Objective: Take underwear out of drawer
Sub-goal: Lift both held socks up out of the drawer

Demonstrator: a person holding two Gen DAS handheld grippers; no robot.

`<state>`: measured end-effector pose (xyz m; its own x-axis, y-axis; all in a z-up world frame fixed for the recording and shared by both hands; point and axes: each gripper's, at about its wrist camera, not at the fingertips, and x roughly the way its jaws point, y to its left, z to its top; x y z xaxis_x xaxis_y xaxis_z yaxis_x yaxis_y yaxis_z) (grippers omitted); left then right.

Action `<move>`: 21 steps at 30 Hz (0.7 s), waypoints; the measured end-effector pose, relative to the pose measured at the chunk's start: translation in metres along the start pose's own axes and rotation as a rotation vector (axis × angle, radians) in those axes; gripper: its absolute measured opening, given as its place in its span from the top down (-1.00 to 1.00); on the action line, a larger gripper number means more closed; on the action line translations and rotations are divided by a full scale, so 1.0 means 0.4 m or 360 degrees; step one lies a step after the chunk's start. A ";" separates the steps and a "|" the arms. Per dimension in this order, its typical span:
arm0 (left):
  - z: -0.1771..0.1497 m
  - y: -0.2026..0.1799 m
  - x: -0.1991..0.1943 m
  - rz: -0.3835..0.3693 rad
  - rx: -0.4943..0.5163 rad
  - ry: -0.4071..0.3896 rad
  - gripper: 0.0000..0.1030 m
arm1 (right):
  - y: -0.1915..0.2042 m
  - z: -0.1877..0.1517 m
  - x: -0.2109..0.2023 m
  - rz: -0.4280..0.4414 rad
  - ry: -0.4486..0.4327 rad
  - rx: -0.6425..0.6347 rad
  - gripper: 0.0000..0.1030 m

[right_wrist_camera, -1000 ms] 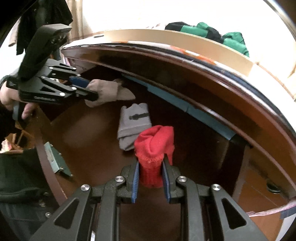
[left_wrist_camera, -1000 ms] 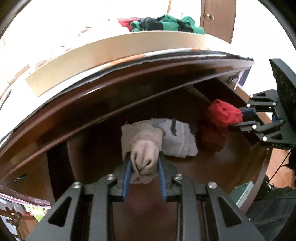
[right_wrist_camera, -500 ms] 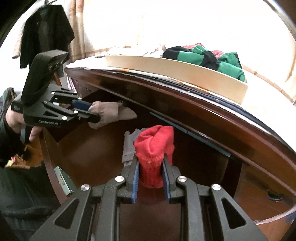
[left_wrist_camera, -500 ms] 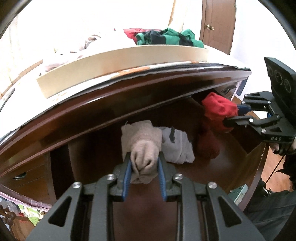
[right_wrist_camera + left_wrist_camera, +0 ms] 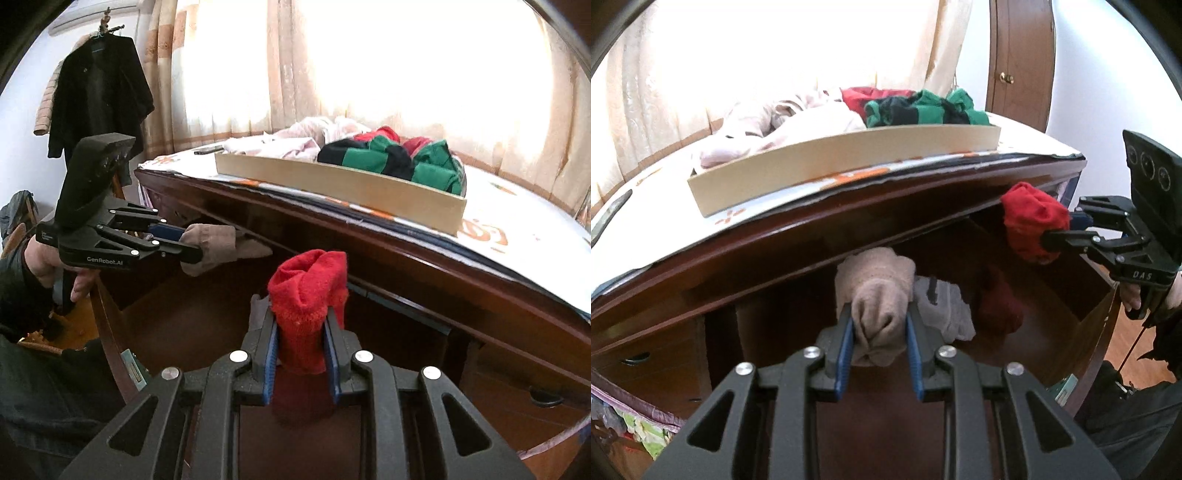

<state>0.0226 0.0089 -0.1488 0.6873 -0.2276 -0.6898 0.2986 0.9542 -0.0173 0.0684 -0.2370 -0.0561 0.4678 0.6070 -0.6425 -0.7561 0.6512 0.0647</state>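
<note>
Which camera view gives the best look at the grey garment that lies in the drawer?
The left wrist view. There the grey garment lies on the drawer floor, mostly uncovered, just right of the beige piece held in the left gripper. In the right wrist view only a thin grey edge shows behind the red piece.

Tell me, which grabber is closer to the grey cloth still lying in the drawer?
Left. The left gripper, clamped on beige underwear, sits just beside the grey cloth. The right gripper, holding red underwear, is higher, near the drawer's far end.
</note>
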 end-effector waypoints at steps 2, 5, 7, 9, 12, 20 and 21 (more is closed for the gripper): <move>-0.001 -0.002 -0.006 0.0011 0.0006 -0.0030 0.53 | -0.002 -0.001 -0.004 -0.0006 -0.0021 0.0002 0.53; -0.003 -0.007 -0.011 0.0030 0.0024 -0.0059 0.53 | -0.008 -0.002 -0.010 -0.0007 -0.0042 0.0021 0.53; -0.003 -0.011 -0.014 0.0039 0.0037 -0.0073 0.53 | -0.015 -0.008 -0.015 -0.0006 -0.0049 0.0032 0.53; -0.004 -0.014 -0.015 0.0045 0.0050 -0.0087 0.53 | -0.019 -0.010 -0.020 -0.0005 -0.0061 0.0040 0.53; -0.006 -0.018 -0.021 0.0056 0.0062 -0.0117 0.53 | -0.017 -0.012 -0.031 -0.0003 -0.0099 0.0038 0.53; -0.012 -0.017 -0.040 0.0091 0.0051 -0.0204 0.53 | -0.009 -0.016 -0.053 -0.0016 -0.0182 0.0017 0.53; -0.012 -0.017 -0.043 0.0097 0.0049 -0.0216 0.53 | -0.009 -0.016 -0.054 -0.0015 -0.0189 0.0016 0.53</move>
<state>0.0053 0.0072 -0.1403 0.7873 -0.1958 -0.5847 0.2727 0.9610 0.0453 0.0579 -0.2553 -0.0472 0.5264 0.6499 -0.5482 -0.7469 0.6615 0.0670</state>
